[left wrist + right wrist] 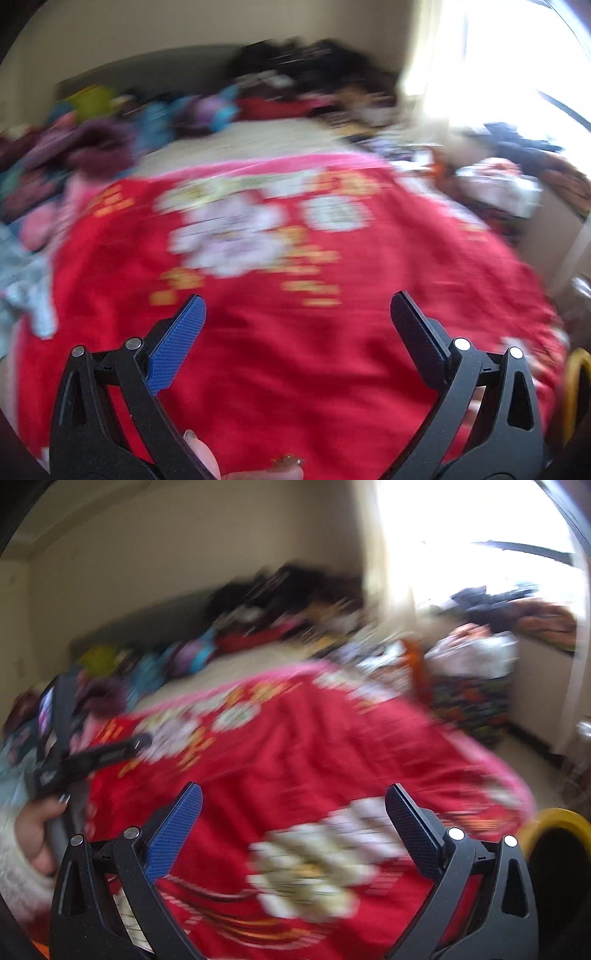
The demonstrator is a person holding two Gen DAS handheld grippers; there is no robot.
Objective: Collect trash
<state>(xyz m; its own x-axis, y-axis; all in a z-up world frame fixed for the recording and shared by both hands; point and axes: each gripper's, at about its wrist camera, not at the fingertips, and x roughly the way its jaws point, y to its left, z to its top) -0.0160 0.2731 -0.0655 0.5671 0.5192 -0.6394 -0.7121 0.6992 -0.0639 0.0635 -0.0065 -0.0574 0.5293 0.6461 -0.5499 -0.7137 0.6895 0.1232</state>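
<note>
Clutter point(110, 122) beyond red blanket point(280, 362); yellow-rimmed bin point(554, 823) at right.

Left claw point(297, 314) agape over blurred red blanket point(295, 350)

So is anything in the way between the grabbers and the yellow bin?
Nothing visible blocks it. The right gripper hangs open over the red blanket, and the yellow-rimmed bin sits just off to its right. Both pictures are blurred, so no trash can be made out; the left gripper is open too.
</note>
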